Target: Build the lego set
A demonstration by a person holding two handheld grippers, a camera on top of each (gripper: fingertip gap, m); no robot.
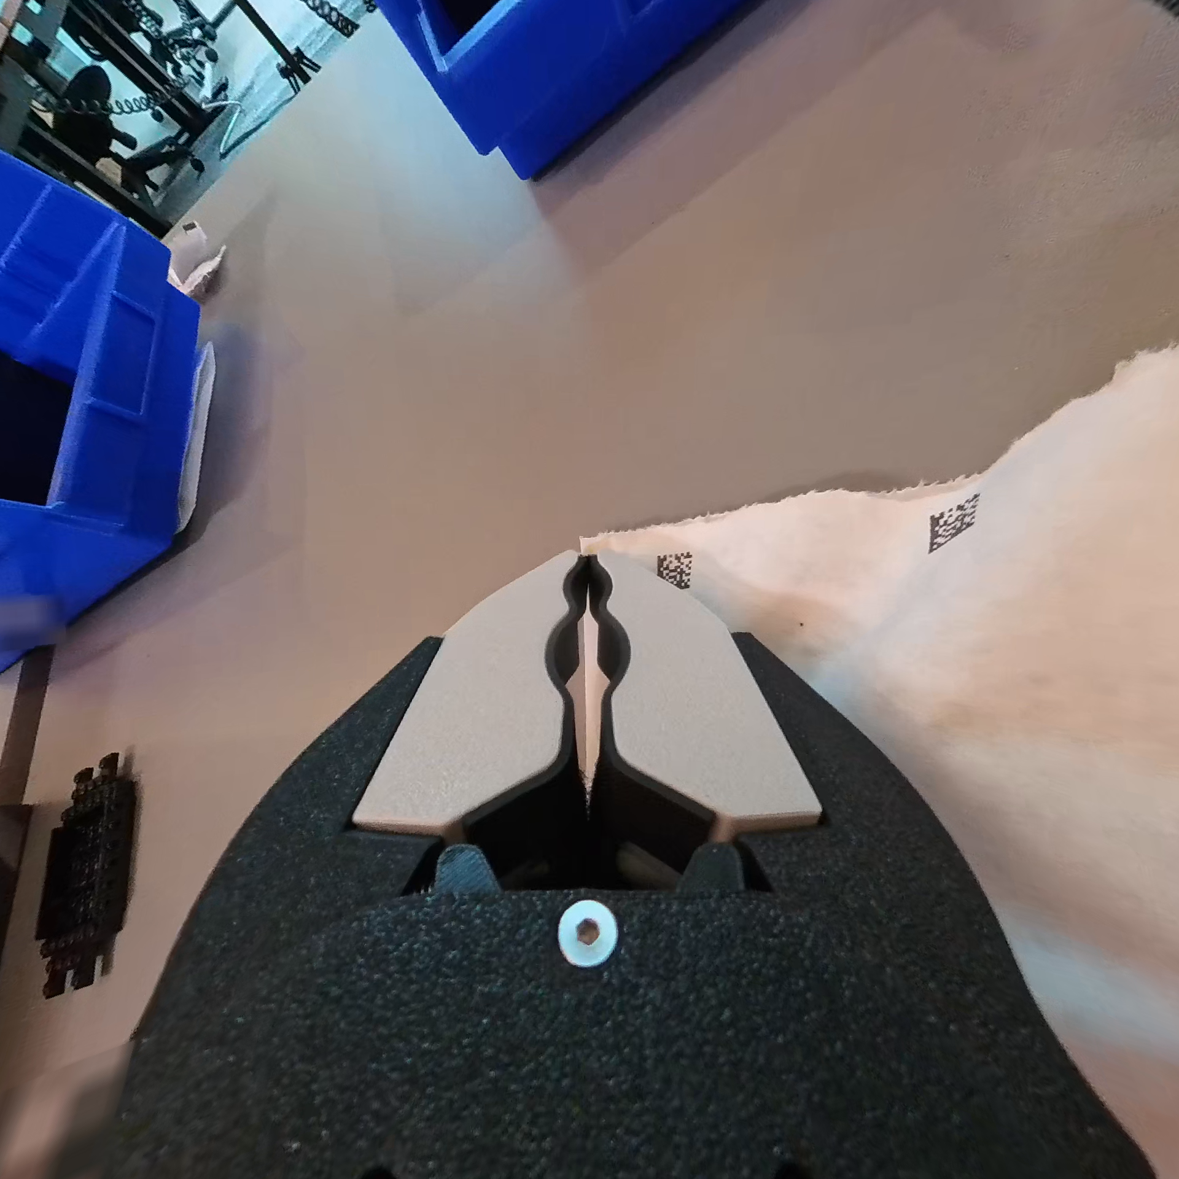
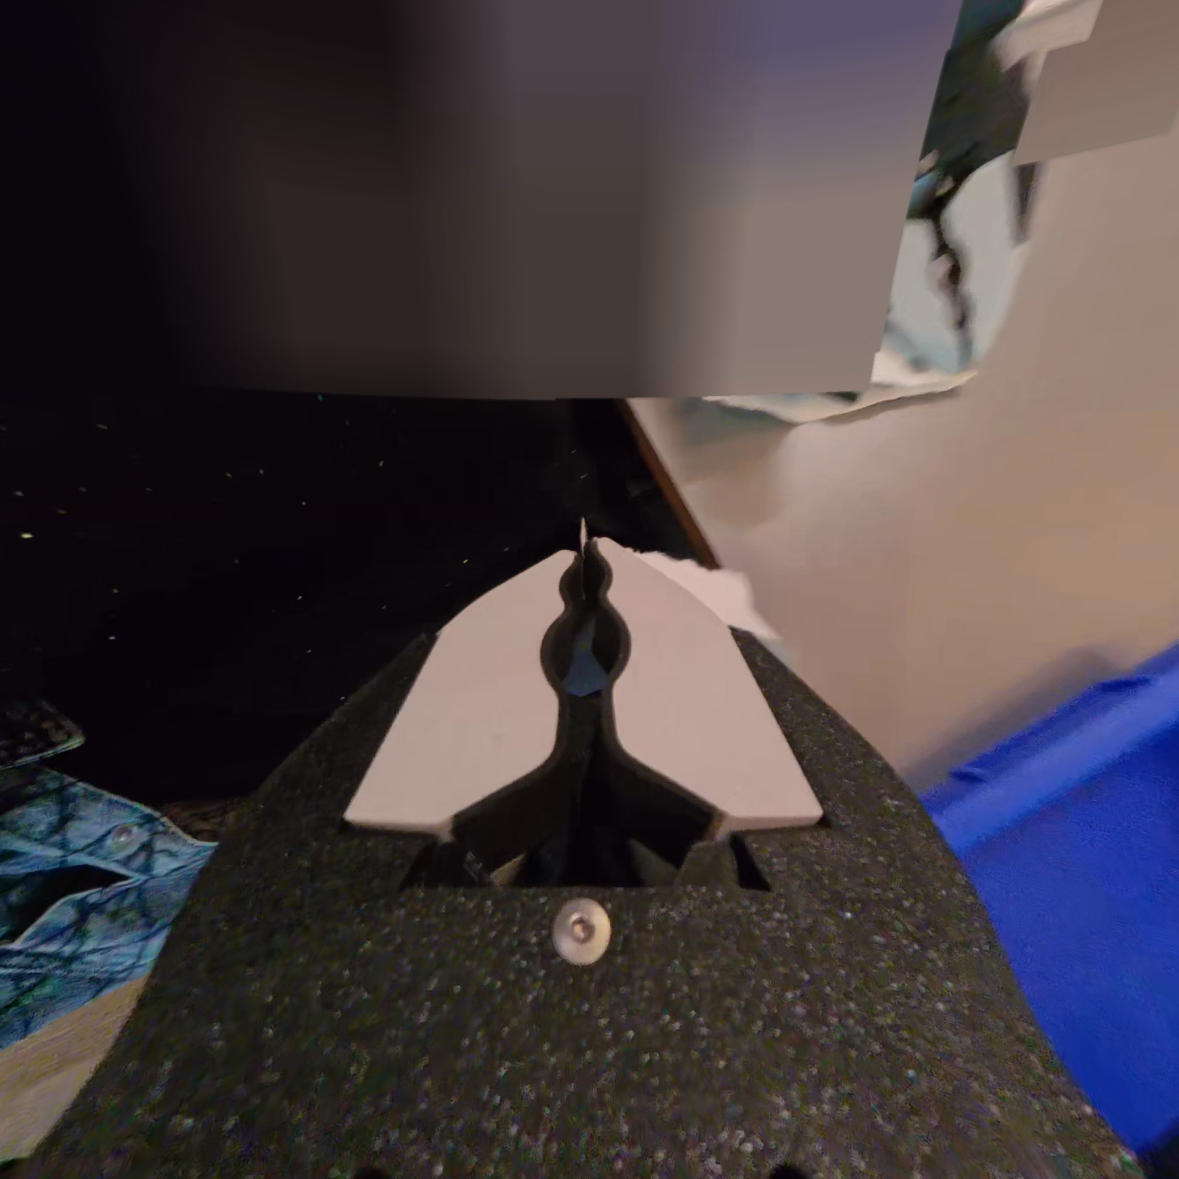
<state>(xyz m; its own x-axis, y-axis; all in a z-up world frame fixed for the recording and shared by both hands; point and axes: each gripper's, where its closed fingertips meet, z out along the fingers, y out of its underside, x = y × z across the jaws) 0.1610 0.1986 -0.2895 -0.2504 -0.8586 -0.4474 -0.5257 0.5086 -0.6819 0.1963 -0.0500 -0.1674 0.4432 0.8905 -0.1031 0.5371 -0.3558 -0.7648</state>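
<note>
1. Beige and smooth, the surface fills most of the left wrist view; a workshop with dark frames and coiled cables is glimpsed beyond its far edge.
2. Two deep blue plastic bins are stood on the surface: one at its far side, the other at the left, both with their open tops upward, so that their insides can be reached from above.
3. A flat black perforated part is seen lying on the surface, near the left gripper's body.
4. The left gripper is clenched on the near corner of a white sheet of paper with a torn, jagged edge; a thin strip of the sheet is seen pinched between the two grey fingers.
5. From that corner the sheet is spread away to the right, raised at the pinched end; small black-and-white square code marks are printed on it.
6. The right gripper is likewise clenched; a thin white edge sticks out past its tips, and white paper is seen just to the right of its fingers, so it appears to be pinched on the paper too.
7. Judged from both views, the sheet is held at two places, probably so that it is kept taut.
8. Beyond the right gripper, dark cloth and the surface's edge are seen; a blue bin lies at the right and blue patterned fabric at the lower left.
</note>
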